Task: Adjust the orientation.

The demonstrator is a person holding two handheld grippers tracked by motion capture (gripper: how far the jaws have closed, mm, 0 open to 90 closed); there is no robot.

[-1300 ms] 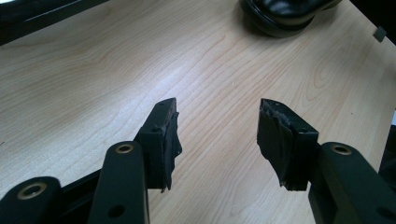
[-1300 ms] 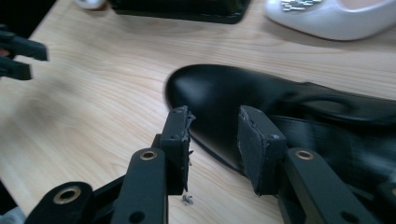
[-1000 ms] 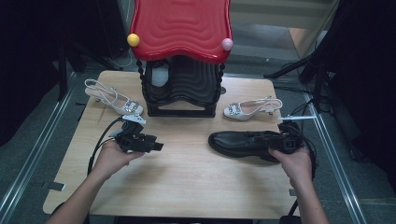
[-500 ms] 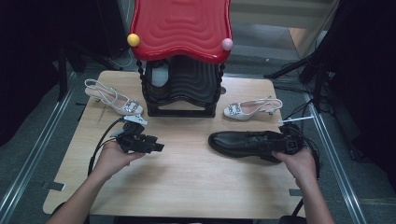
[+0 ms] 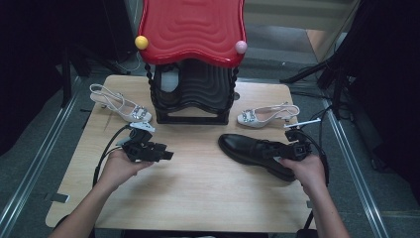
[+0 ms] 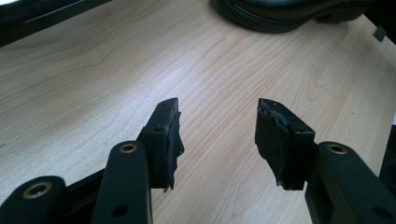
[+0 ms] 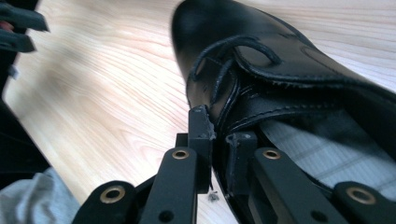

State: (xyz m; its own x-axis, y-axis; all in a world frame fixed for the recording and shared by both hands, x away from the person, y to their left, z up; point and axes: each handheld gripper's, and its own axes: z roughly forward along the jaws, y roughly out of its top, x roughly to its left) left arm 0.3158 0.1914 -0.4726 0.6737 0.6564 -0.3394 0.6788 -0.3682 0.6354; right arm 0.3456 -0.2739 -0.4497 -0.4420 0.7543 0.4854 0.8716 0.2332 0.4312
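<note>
The right gripper [image 7: 217, 128] has just clamped its jaws on the black leather lace-up shoe's [image 5: 257, 150] side wall; the left gripper [image 6: 219, 135] gapes empty above the pale wooden table [image 5: 198, 188].

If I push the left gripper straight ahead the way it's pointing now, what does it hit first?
Probably the black shoe. The left gripper hangs open over bare table with nothing between its jaws, and the shoe's sole edge lies ahead, slightly to the right in the left gripper view. Depth is hard to judge.
</note>
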